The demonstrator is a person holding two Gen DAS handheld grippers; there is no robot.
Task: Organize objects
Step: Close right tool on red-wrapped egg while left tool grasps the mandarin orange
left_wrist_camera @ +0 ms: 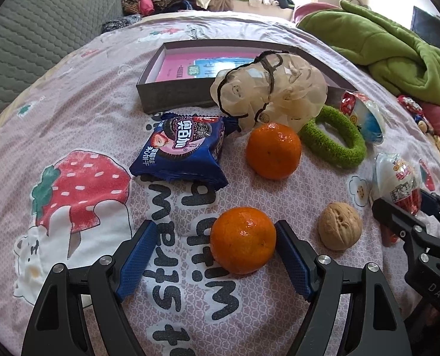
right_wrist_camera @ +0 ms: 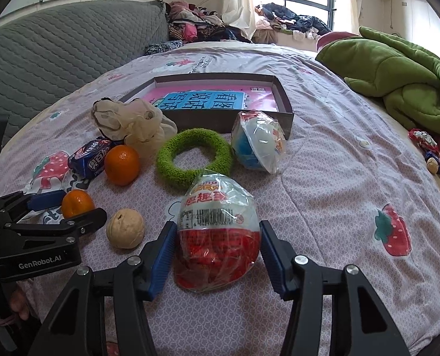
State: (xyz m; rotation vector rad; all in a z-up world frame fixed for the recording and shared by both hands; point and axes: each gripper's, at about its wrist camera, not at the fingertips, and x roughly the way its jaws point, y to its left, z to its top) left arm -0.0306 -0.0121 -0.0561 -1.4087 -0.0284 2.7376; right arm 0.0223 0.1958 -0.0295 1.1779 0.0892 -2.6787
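My left gripper [left_wrist_camera: 212, 255] is open around a near mandarin [left_wrist_camera: 243, 239]; its right pad touches the fruit, the left pad stands apart. My right gripper [right_wrist_camera: 215, 255] is open around a red-and-white wrapped toy egg [right_wrist_camera: 218, 234], pads close to both sides. A second mandarin [left_wrist_camera: 273, 150], a blue cookie pack [left_wrist_camera: 184, 152], a walnut [left_wrist_camera: 340, 226], a green fuzzy ring [left_wrist_camera: 332, 139], a blue-and-white wrapped egg [right_wrist_camera: 258, 145] and a beige scrunchie [left_wrist_camera: 270, 92] lie on the bedspread. A dark open box [left_wrist_camera: 172, 101] with a pink book inside sits behind them.
A green blanket [right_wrist_camera: 404, 71] lies at the right. A grey quilted cushion [right_wrist_camera: 56, 53] stands at the left. Clothes are piled by the window at the back. Small wrapped items [right_wrist_camera: 430, 151] lie at the right edge of the bed.
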